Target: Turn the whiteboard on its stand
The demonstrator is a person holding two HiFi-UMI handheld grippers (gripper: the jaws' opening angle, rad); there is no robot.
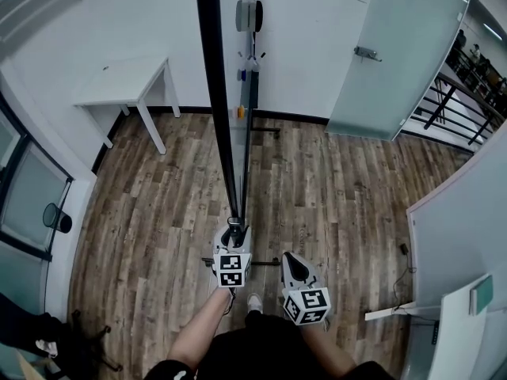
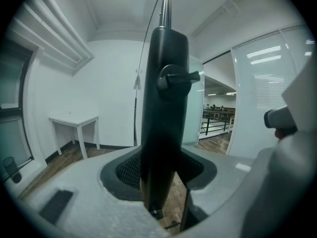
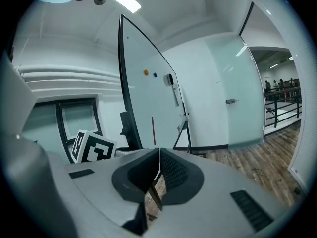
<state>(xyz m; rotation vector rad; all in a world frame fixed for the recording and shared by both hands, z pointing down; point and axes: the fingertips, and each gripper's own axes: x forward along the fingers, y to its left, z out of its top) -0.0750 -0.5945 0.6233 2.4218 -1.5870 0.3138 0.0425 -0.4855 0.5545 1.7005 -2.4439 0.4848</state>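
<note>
Head view: we see whiteboard (image 1: 220, 93) edge-on, thin dark line running from top of picture down to left gripper (image 1: 233, 232). Board stands on wood floor (image 1: 341, 188); white table (image 1: 127, 81) well apart, at wall.

Left gripper view: our jaws clenched on black side post (image 2: 163, 108) of board, knob (image 2: 174, 78) above pads.

Right gripper (image 1: 290, 258) just beside left one, not touching board. Its jaws pressed together, nothing between.

Right gripper view: we see white board face, glass door (image 3: 233, 98) to its right.
</note>
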